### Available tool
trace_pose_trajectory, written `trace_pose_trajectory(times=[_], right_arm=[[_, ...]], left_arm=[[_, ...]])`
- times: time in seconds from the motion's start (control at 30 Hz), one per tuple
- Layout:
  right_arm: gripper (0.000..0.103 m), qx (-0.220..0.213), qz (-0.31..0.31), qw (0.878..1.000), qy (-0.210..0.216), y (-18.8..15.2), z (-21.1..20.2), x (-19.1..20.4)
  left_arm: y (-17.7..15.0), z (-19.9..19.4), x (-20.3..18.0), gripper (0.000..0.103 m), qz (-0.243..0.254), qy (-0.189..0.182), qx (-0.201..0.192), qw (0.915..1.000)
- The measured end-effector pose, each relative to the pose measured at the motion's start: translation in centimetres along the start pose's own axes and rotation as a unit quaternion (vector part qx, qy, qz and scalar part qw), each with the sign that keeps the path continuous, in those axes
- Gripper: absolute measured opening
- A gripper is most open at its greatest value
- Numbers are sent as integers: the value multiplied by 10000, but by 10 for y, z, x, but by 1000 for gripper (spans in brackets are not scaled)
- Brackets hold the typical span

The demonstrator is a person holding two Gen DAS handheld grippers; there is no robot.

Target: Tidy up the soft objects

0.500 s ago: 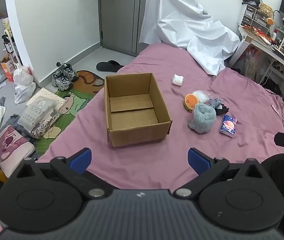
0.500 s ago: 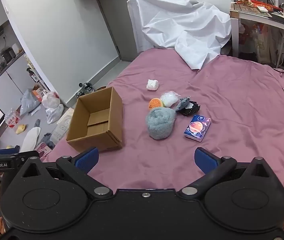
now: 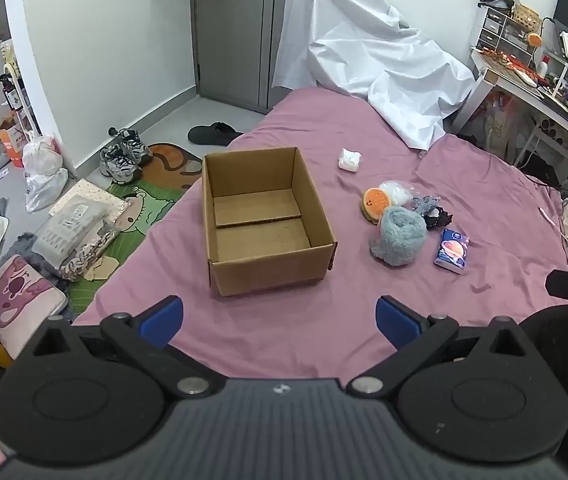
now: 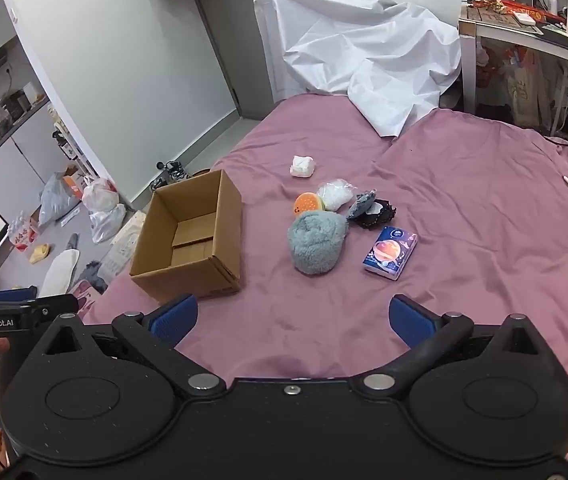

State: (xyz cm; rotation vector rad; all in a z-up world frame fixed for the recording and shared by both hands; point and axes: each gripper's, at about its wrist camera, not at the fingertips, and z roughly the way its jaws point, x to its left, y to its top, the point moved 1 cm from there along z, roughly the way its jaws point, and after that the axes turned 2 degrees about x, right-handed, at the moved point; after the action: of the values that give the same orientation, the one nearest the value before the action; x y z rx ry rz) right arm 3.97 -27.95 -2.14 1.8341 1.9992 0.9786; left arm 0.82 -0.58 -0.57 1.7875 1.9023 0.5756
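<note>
Nothing has moved since a moment ago: both claws, left gripper point(image 3: 280, 316) and right gripper point(image 4: 292, 318), stay wide and empty, the box point(image 3: 260, 216) still empty, so sorting hasn't started

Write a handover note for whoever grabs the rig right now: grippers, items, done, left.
Left gripper: open, empty, facing the cardboard box.
Right gripper: open, empty, facing the pile.
Box sits open and empty on the purple bedsheet.
Beside it on the sheet: grey fluffy plush, burger plush, clear plastic bag, dark fabric pieces, tissue pack, white wad farther back.
Done: nothing boxed.
Left: every item.
</note>
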Motion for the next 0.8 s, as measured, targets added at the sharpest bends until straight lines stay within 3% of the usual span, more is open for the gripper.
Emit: trace_pose_trajectory(times=[0.8], right_arm=[[103,-32,-103,9998,-163,-1,0,-1]], left_arm=[[3,0,-11,102,76,14,-47,10000]])
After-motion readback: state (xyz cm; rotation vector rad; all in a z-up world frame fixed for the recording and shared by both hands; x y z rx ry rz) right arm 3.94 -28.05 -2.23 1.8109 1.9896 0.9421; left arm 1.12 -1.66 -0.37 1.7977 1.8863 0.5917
